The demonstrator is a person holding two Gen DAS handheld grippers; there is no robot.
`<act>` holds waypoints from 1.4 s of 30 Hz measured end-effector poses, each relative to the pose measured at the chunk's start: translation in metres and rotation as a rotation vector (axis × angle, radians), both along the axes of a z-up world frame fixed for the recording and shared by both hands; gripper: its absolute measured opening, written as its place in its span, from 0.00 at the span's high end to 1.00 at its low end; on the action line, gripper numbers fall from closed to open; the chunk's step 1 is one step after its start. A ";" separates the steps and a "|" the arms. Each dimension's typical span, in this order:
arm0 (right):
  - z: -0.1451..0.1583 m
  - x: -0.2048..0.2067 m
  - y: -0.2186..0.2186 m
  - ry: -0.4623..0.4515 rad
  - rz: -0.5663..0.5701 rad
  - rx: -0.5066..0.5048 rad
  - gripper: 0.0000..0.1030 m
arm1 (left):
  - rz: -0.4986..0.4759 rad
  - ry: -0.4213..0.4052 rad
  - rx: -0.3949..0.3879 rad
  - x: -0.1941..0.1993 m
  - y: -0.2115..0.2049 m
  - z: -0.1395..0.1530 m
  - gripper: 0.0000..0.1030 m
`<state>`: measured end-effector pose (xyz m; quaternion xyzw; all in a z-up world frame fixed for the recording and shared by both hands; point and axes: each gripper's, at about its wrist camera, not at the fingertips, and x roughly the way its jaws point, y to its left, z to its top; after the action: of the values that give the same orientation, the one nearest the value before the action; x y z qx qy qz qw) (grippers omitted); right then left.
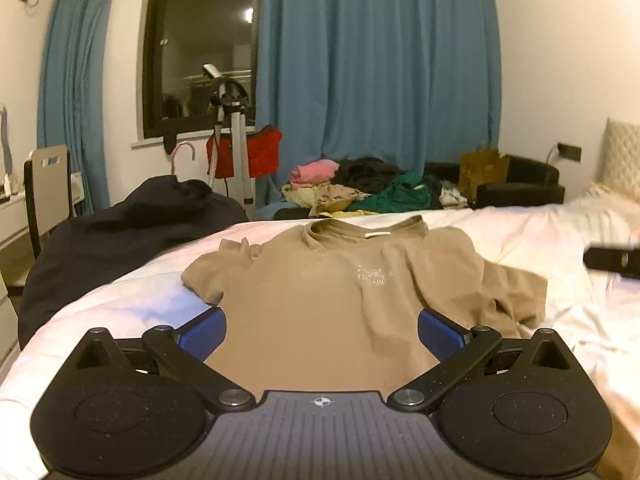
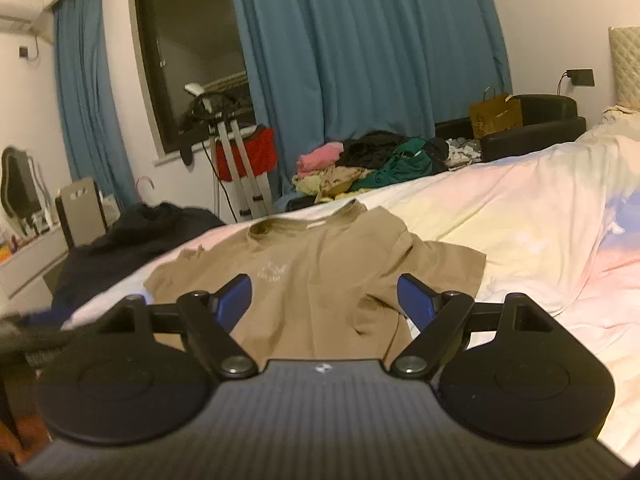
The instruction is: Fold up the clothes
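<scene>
A tan T-shirt [image 1: 320, 280] lies face up on the bed, collar towards the far edge, with a small white print on the chest. Its right side is rumpled and its sleeve creased. My left gripper [image 1: 322, 330] hovers open over the shirt's lower part, nothing between its blue pads [image 1: 202, 336]. In the right wrist view the same T-shirt [image 2: 320, 276] spreads ahead, and my right gripper [image 2: 324, 300] is open above its hem, holding nothing. The dark blurred shape at the far right of the left wrist view is the other gripper's tip [image 1: 612, 260].
The bed [image 2: 520, 220] has a pale sheet, rumpled at the right. A dark garment [image 1: 120, 232] lies on its left edge. A pile of mixed clothes [image 1: 360, 188] sits beyond the bed, near a tripod [image 1: 236, 132], blue curtains [image 1: 380, 60] and a black armchair [image 2: 540, 120].
</scene>
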<state>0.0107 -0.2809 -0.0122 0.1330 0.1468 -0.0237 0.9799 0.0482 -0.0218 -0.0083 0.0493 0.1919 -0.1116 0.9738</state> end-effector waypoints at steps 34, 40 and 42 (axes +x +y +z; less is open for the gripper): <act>-0.043 0.068 -0.019 0.133 -0.038 0.184 0.21 | 0.456 0.360 -0.695 0.244 0.178 -0.072 0.08; -0.061 0.093 -0.027 0.182 -0.048 0.241 0.21 | 0.441 0.328 -0.829 0.299 0.190 -0.081 0.20; -0.066 0.099 -0.030 0.193 -0.059 0.255 0.21 | 0.434 0.307 -0.776 0.320 0.184 -0.077 0.20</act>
<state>0.1092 -0.3108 -0.0779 0.2579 0.2381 -0.0465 0.9352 0.3682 0.1623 -0.0854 -0.3766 0.2837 0.0249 0.8816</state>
